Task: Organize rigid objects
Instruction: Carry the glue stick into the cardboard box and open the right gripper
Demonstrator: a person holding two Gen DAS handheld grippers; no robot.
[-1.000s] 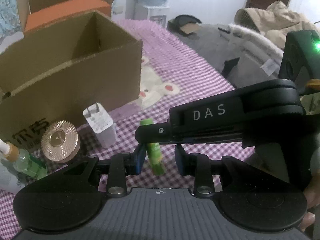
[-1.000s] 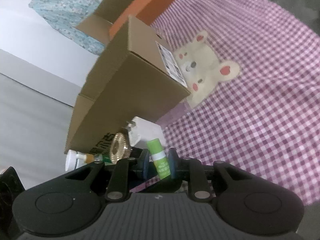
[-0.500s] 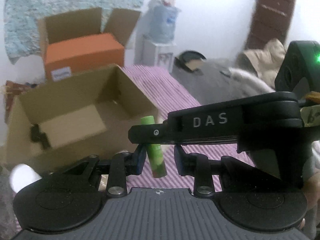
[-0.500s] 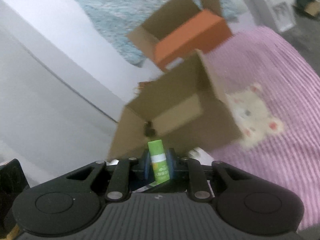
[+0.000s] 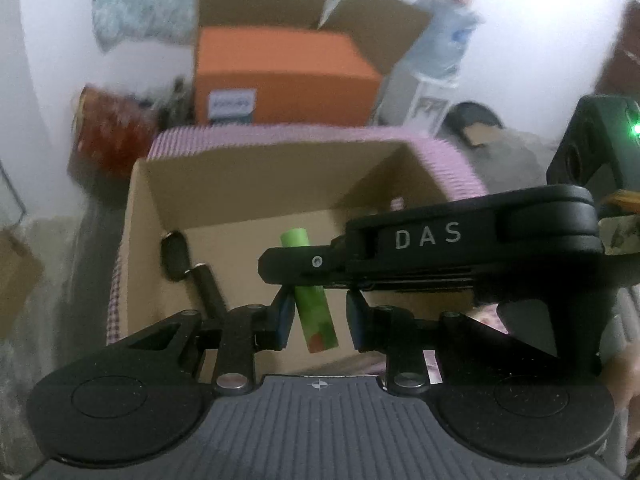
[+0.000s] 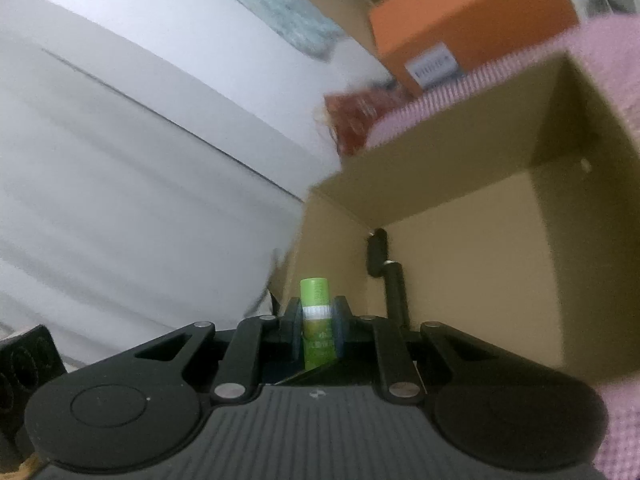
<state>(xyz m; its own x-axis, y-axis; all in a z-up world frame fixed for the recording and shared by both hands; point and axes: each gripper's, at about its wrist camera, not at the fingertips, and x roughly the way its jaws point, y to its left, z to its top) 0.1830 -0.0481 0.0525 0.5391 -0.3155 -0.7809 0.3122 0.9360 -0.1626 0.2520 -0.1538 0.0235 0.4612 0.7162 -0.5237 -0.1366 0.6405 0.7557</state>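
A green tube (image 6: 316, 300) stands upright between the pads of my right gripper (image 6: 318, 322), which is shut on it. In the left wrist view the same tube (image 5: 316, 320) hangs tilted over the open cardboard box (image 5: 260, 160). My left gripper (image 5: 318, 322) is closed narrowly around its lower end. The right gripper's finger (image 5: 420, 240), marked DAS, crosses the tube's upper part from the right. On the box floor, near the left wall, lies a black handled object (image 5: 176, 256), also seen in the right wrist view (image 6: 384, 264).
The cardboard box (image 6: 440, 184) sits on pink checked cloth (image 5: 452, 160). Behind it stand an orange box (image 5: 280, 72) inside an open carton, a red bag (image 5: 112, 132) and a water bottle (image 5: 440, 52). A hand (image 5: 628, 380) shows at the right edge.
Both grippers rose with the green tube from the checked cloth beside the box to above its open top. The charger, gold lid and bottle dropped out of view.
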